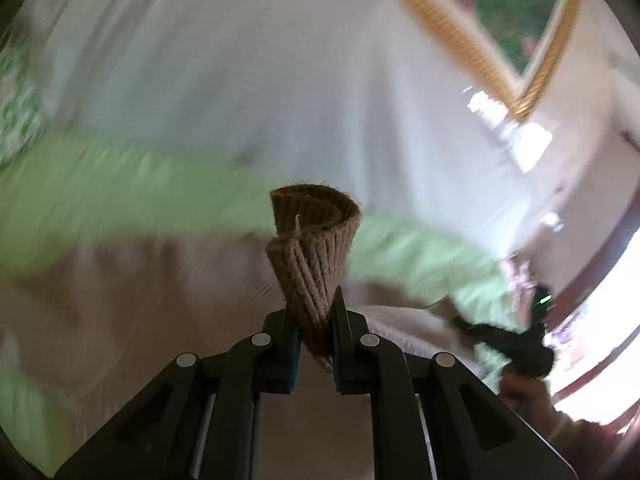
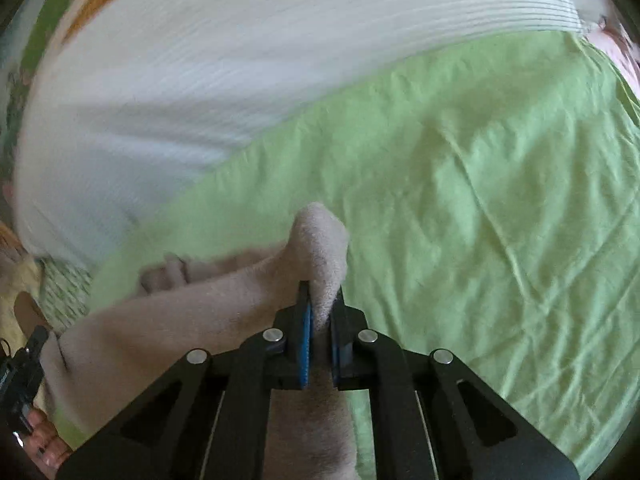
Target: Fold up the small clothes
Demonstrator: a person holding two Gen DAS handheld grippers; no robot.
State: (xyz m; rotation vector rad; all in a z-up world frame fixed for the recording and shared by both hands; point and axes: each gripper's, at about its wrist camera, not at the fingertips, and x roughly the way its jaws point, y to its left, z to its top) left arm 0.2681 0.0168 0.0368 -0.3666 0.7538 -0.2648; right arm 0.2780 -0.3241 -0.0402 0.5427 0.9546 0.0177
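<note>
A small beige-brown garment is held between both grippers above a bed. My left gripper [image 1: 314, 312] is shut on its ribbed knit hem [image 1: 314, 248], which sticks up past the fingertips in a curl. My right gripper [image 2: 320, 304] is shut on a soft fuzzy corner of the same garment [image 2: 324, 240]; the rest of the cloth [image 2: 160, 320] stretches away to the lower left toward the other gripper [image 2: 20, 376]. In the left wrist view the right gripper [image 1: 516, 344] appears blurred at the lower right.
A light green sheet [image 2: 480, 200] covers the bed below. A white striped fabric [image 2: 200, 80] lies beyond it. A gold-trimmed cushion [image 1: 460, 28] sits at the far side. Bright window light [image 1: 592, 320] is at the right.
</note>
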